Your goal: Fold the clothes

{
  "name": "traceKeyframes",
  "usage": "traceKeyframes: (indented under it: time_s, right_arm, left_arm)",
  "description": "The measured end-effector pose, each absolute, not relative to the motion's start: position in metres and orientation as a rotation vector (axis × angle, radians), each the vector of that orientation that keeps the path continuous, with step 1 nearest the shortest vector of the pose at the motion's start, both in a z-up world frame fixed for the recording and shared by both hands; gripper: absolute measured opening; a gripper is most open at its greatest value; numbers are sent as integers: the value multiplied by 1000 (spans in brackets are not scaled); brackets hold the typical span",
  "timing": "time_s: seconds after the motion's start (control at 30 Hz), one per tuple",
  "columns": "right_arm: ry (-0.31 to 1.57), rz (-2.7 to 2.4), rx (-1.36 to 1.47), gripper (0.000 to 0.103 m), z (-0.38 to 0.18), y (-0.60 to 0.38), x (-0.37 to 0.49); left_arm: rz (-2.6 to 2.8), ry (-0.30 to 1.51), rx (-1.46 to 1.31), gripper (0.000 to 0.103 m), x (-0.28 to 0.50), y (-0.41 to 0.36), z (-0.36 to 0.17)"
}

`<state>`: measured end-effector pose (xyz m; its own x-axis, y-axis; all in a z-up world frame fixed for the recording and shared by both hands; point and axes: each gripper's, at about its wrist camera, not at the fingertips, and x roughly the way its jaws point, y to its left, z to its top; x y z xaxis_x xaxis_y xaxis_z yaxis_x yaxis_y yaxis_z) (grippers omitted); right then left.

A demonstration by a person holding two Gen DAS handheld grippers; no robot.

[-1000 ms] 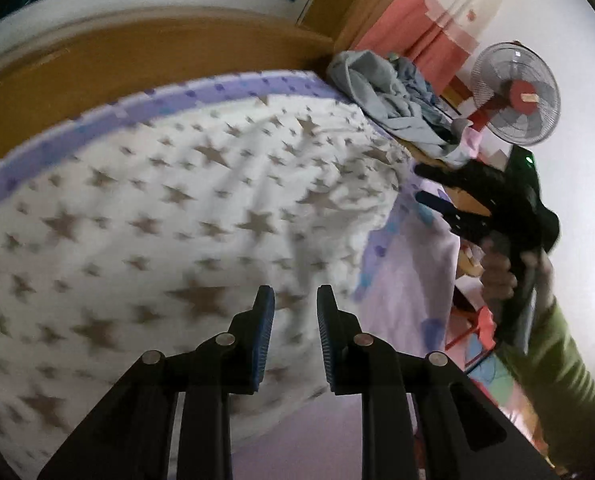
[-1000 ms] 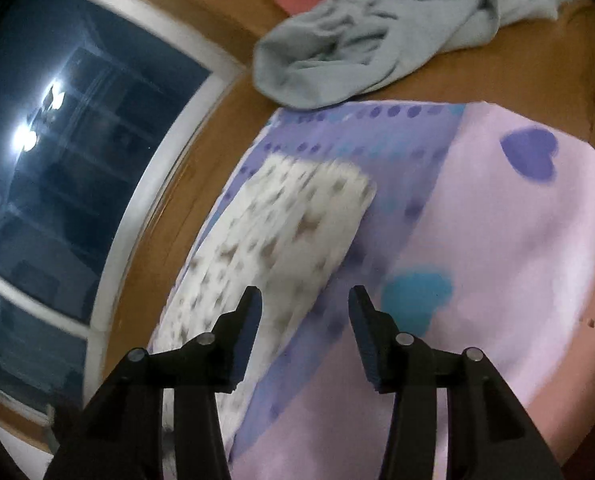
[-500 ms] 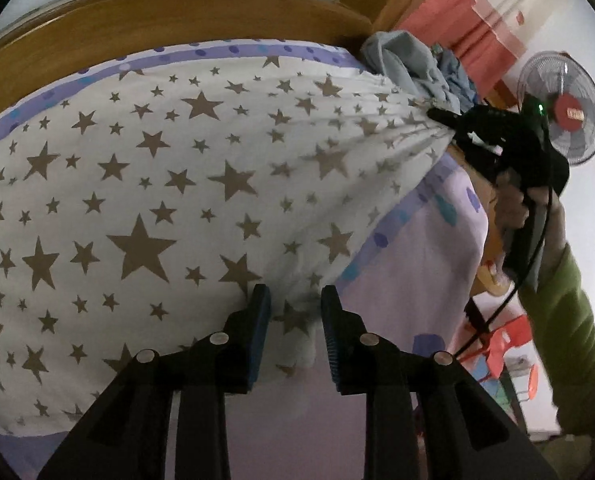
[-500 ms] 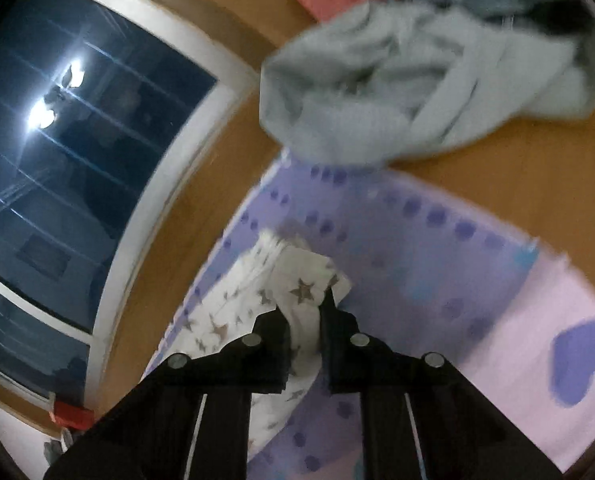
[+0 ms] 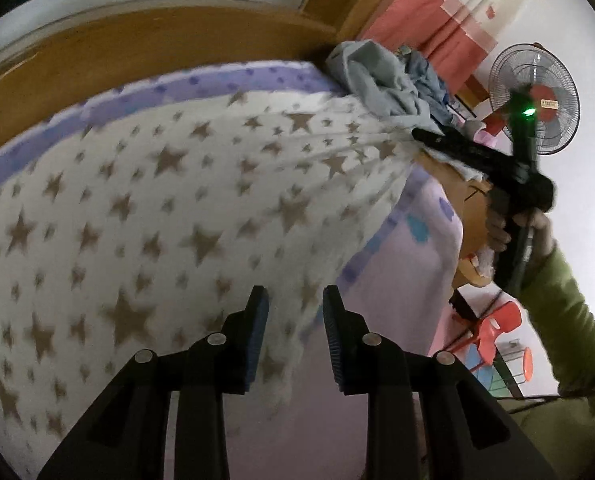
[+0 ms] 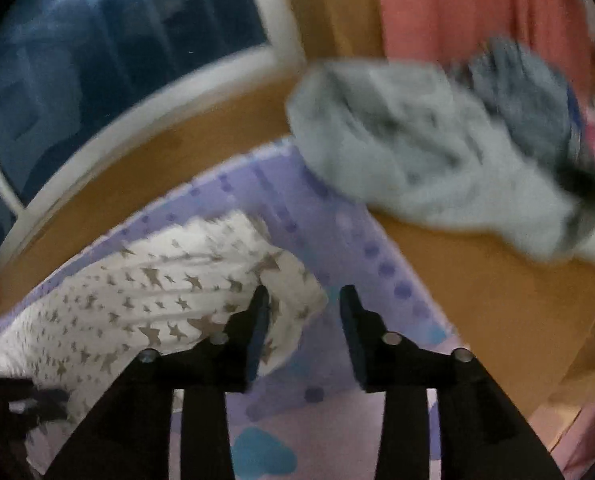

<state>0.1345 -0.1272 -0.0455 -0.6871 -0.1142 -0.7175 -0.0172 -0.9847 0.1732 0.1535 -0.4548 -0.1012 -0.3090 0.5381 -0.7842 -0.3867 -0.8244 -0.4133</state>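
White star-print cloth (image 5: 169, 216) lies spread on the purple-bordered mat (image 5: 425, 264) in the left wrist view, long axis running from lower left up to the right, toward the grey clothes pile (image 5: 381, 80). Left gripper (image 5: 293, 336) hangs over its near edge, jaws apart, gripping nothing. Right gripper (image 5: 429, 138) is at the far corner; can't tell its grip there. Right wrist view is blurry: right gripper (image 6: 303, 320) has its jaws spread, cloth corner (image 6: 289, 280) beside the left finger.
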Motion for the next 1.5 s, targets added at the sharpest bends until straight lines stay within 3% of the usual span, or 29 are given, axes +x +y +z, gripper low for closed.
traceKeyframes:
  time_s: [0.17,0.37,0.4,0.7,0.77,0.83,0.93,1.07,1.2,1.33,1.37,1.5]
  right_arm:
    - [-68,-2735,1167,39,-24,-147,88]
    - [169,-2467,1290,38,-68,-184,35]
    - [199,-2451,1294,18,-73,-188,30]
    - [211,-2493,1272,19,-94,-175,1]
    - [227,-2462,1269,22,-89,-176,3]
    - [211,-2435,1260,41,-78,-170,9]
    - [224,-2447,1179,52,-52,-160,27]
    - [235,-2458,1076,51,-22,-156,45]
    - [104,-2166,1135,19,-30,-183,50]
    - [213,-2097,1241,16,-74,-216,40]
    - [242,-2117,1246,10,-83,-219,36]
    - [138,-2136,1199,3,-86,-202,28]
  left_arm:
    - [2171,-211,-1372,27,126,-428,-109]
    - [2213,-295,-1425,27,123,-409,-117]
    - [2219,-311,-1434,27,123,-407,-118]
    - [2270,-457,-1512,27,129,-387,-126]
    - [2296,-449,-1525,27,126,-384,-122]
    - [2321,-462,-1487,27,124,-380,-116]
    - [2339,-479,-1428,27,113,-370,-109]
    - [2316,-461,-1387,27,99,-347,-108]
    - [2248,-486,-1399,27,95,-325,-119]
    - [2208,-488,-1429,34,97,-309,-126]
    - [2212,-484,-1425,36,98,-307,-125]
    - [2254,-420,-1423,39,104,-297,-122]
